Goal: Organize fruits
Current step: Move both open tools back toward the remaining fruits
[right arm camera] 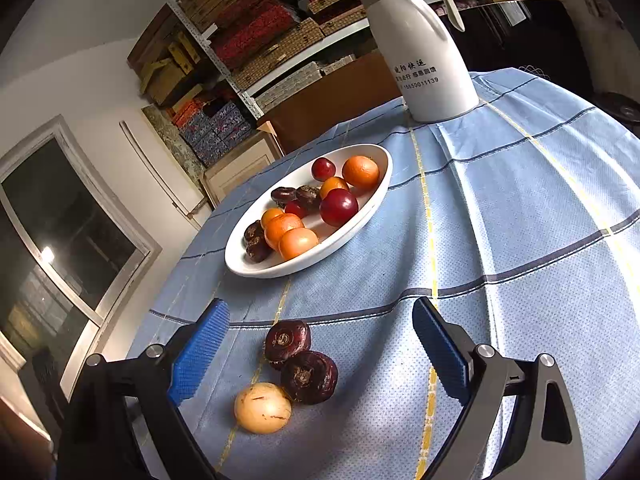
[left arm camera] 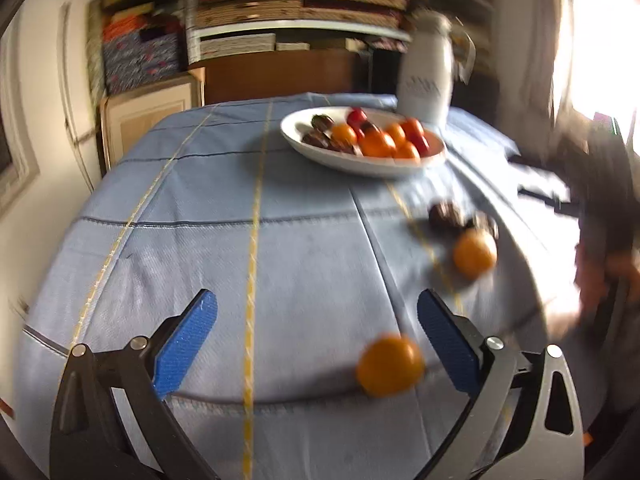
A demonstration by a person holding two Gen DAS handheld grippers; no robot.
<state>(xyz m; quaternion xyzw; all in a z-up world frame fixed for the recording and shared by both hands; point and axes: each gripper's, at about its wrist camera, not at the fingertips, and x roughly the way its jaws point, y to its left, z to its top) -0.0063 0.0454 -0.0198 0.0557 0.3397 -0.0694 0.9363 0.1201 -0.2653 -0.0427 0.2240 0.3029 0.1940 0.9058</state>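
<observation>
A white oval dish (left arm camera: 294, 134) (right arm camera: 280, 270) holds several oranges, red fruits and dark brown ones. My left gripper (left arm camera: 316, 304) is open low over the blue cloth. One orange (left arm camera: 390, 364) lies on the cloth between its fingers, close to the right pad (left arm camera: 444, 344), untouched. Further right lie another orange (left arm camera: 474, 254) and a dark fruit (left arm camera: 446, 214). My right gripper (right arm camera: 320, 308) is open too. Between its fingers, on the cloth, sit two dark brown fruits (right arm camera: 287, 338) (right arm camera: 309, 376) and a pale yellow one (right arm camera: 262, 408); neither pad touches them.
A tall white jug (left arm camera: 426, 76) (right arm camera: 424, 60) stands behind the dish. The checked blue tablecloth (left arm camera: 312, 240) (right arm camera: 520, 220) drops off at the edges. Shelves of boxes (left arm camera: 296, 4) fill the back wall. A blurred dark shape (left arm camera: 600, 200) is at the right edge of the left wrist view.
</observation>
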